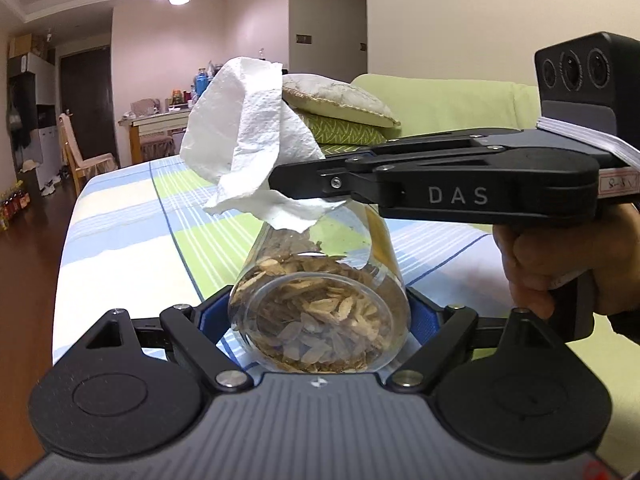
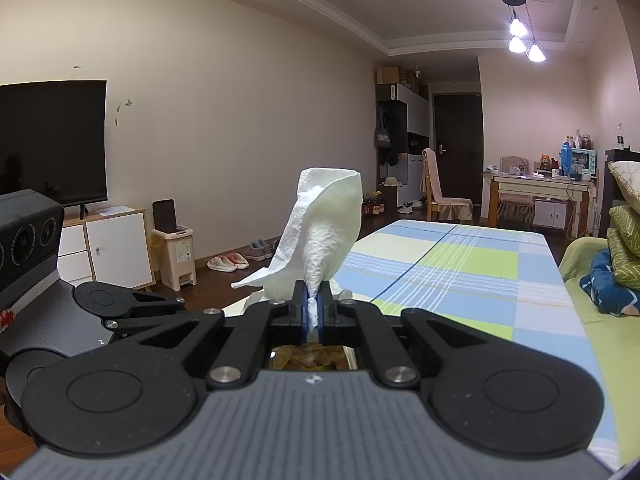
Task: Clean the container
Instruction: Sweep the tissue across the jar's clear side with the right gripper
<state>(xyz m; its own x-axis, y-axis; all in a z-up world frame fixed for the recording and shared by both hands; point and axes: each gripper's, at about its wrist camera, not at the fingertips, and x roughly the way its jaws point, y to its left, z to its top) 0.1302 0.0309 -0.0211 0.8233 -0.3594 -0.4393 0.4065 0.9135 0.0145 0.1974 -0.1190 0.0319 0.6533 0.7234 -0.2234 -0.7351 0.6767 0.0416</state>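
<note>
A clear glass jar point(image 1: 320, 300) half full of tan dried slices lies tilted between the blue pads of my left gripper point(image 1: 320, 312), which is shut on its base end. My right gripper point(image 1: 280, 178) reaches in from the right over the jar's far end, shut on a crumpled white paper towel point(image 1: 244, 140). The towel's lower edge rests against the top of the jar. In the right wrist view the towel point(image 2: 320, 232) stands up from my right gripper point(image 2: 314, 300), pinched between its blue pads. The jar's contents point(image 2: 308, 356) show just below it.
A table with a blue, green and cream checked cloth point(image 1: 132, 216) lies under the jar. A green sofa point(image 1: 440, 104) with cushions point(image 1: 340, 100) stands behind it. A person's hand point(image 1: 560, 264) holds the right gripper's handle. A TV point(image 2: 52, 144), white cabinet and bin point(image 2: 176, 248) stand on the left.
</note>
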